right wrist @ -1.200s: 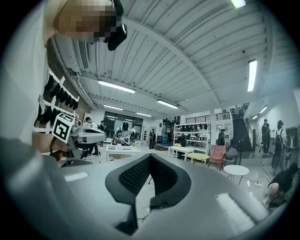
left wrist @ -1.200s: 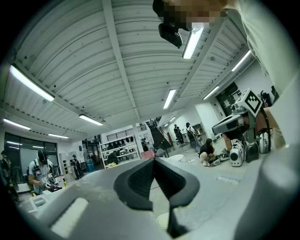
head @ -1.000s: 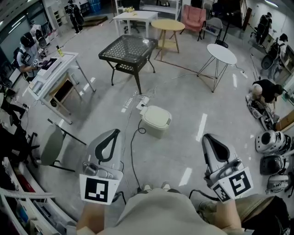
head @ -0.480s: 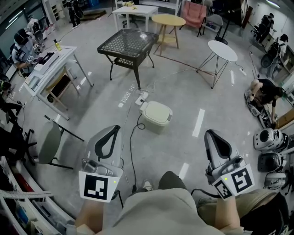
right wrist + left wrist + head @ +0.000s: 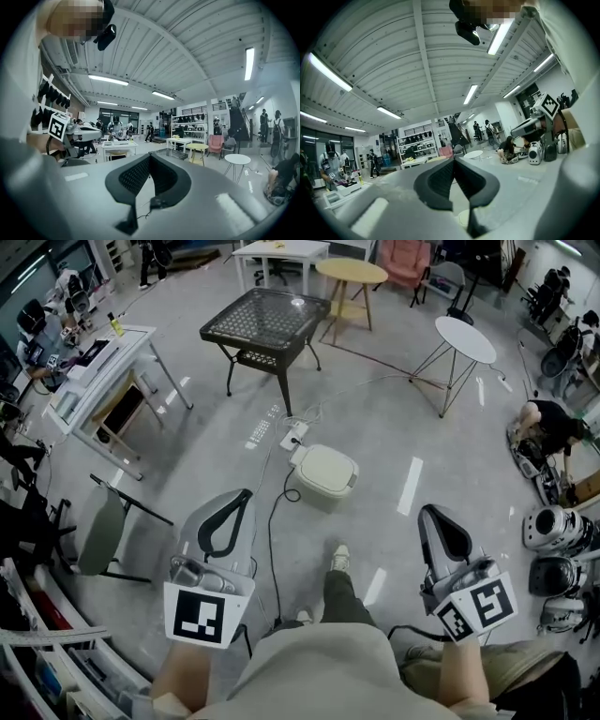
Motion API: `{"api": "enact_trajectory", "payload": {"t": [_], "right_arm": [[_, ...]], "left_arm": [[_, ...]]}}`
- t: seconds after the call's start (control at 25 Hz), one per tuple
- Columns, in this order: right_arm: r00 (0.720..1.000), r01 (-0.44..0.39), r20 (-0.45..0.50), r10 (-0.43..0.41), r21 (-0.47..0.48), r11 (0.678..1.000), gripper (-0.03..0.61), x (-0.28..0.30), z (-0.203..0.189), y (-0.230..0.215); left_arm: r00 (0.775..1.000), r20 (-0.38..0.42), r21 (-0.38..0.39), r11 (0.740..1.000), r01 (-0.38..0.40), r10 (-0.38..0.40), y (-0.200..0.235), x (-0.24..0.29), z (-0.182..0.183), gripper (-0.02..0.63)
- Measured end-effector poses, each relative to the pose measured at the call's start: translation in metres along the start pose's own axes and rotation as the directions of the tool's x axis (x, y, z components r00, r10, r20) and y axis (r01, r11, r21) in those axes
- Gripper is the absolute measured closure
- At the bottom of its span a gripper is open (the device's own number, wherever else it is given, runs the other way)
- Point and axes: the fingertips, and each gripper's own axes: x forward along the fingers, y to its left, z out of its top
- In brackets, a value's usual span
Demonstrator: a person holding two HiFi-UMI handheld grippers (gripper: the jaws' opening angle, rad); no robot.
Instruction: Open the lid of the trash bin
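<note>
Left gripper (image 5: 245, 494): jaws drawn together, tips touching in the left gripper view (image 5: 453, 160); nothing between them, only bare floor shows through the loop behind the tips.
Right gripper (image 5: 428, 512): jaws likewise closed tip to tip in the right gripper view (image 5: 149, 155), holding nothing.
Contact: neither gripper touches anything; both hang in the air above the floor, one on each side of the person.
Trash bin (image 5: 323, 472): pale, lid down, on the grey floor ahead, between the two grippers and well apart from both.
Nearby: a black cable (image 5: 271, 540) runs along the floor past the bin's left side; a power strip (image 5: 293, 435) lies just beyond it.
</note>
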Motion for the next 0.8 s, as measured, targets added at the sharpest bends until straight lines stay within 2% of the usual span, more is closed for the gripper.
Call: {"api": "enact_trajectory", "payload": {"t": [0.36, 0.52, 0.8], "right_arm": [[0.999, -0.049, -0.016, 0.049, 0.025, 0.998, 0.575, 0.082, -0.009, -0.072], [0.997, -0.070, -0.036, 0.072, 0.051, 0.996, 0.575, 0.122, -0.017, -0.117], [0.989, -0.114, -0.082, 0.127, 0.143, 0.983, 0.575, 0.178, -0.041, -0.191]], "left_arm": [[0.999, -0.036, 0.010, 1.000, -0.007, 0.007, 0.015, 0.097, -0.003, 0.611], [0.997, -0.070, 0.101, 0.995, -0.009, 0.016, 0.019, 0.153, -0.004, 0.611], [0.988, -0.143, 0.078, 0.996, -0.052, 0.063, 0.024, 0.237, -0.010, 0.611]]}}
